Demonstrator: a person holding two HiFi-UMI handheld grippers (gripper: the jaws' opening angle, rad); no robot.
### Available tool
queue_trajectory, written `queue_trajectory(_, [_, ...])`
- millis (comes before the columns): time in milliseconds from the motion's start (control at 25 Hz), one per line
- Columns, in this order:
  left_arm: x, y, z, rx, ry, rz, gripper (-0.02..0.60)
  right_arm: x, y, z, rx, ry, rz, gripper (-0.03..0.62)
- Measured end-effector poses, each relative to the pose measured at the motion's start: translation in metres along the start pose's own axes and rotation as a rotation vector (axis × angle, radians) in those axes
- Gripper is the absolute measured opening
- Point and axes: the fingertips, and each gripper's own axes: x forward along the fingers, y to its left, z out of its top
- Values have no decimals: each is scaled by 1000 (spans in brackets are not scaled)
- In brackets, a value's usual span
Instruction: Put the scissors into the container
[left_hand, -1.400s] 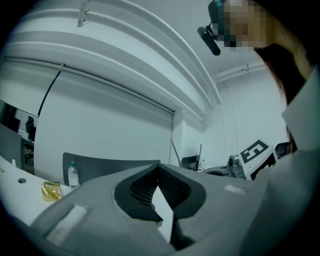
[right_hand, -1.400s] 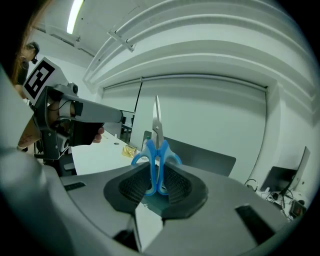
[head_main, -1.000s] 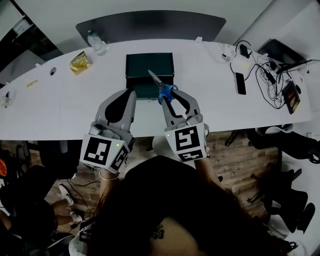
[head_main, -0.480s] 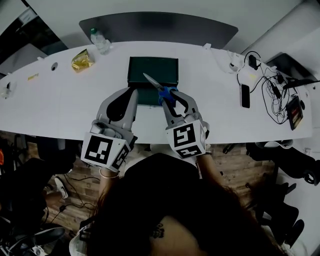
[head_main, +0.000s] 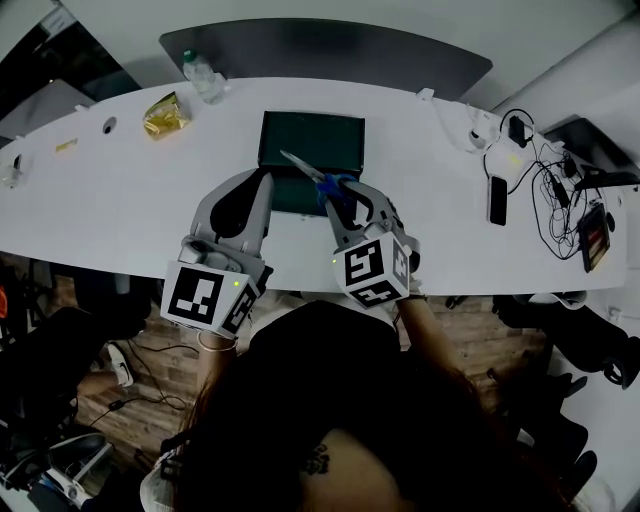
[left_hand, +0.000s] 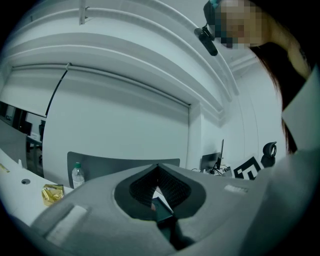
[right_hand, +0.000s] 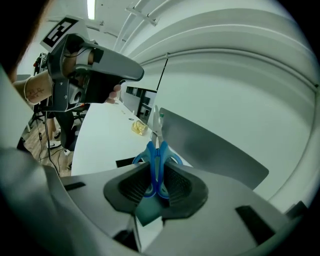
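Note:
A dark green open container (head_main: 310, 118) sits on the white table (head_main: 120, 190). Blue-handled scissors (head_main: 325, 182) hang over its near part, blades pointing up-left above the inside. My right gripper (head_main: 343, 193) is shut on the handles. In the right gripper view the scissors (right_hand: 156, 165) stand upright between the pads, blades rising beyond the tips of the right gripper (right_hand: 156, 172). My left gripper (head_main: 263, 181) lies by the container's near left corner. Its tips meet in the left gripper view (left_hand: 158, 167), with nothing between them.
A water bottle (head_main: 203, 78) and a yellow snack packet (head_main: 165, 115) lie at the far left of the table. A phone (head_main: 497, 200) and tangled cables (head_main: 540, 170) are at the right. A dark chair back (head_main: 320, 45) stands beyond the table.
The right gripper has sunk and tipped downward with the scissors, and the blades now lie lower and further left over the container. The left gripper has shifted a little along the container's left side.

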Motion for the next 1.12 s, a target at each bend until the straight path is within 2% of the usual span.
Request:
queue_trajectory(440, [18,27,-20,5,30,55,11,41,4,-20,-55,71,71,91])
queue_trajectory(1120, [42,53,-44,9,41,89,11,99,19,-67,-159,222,185,91])
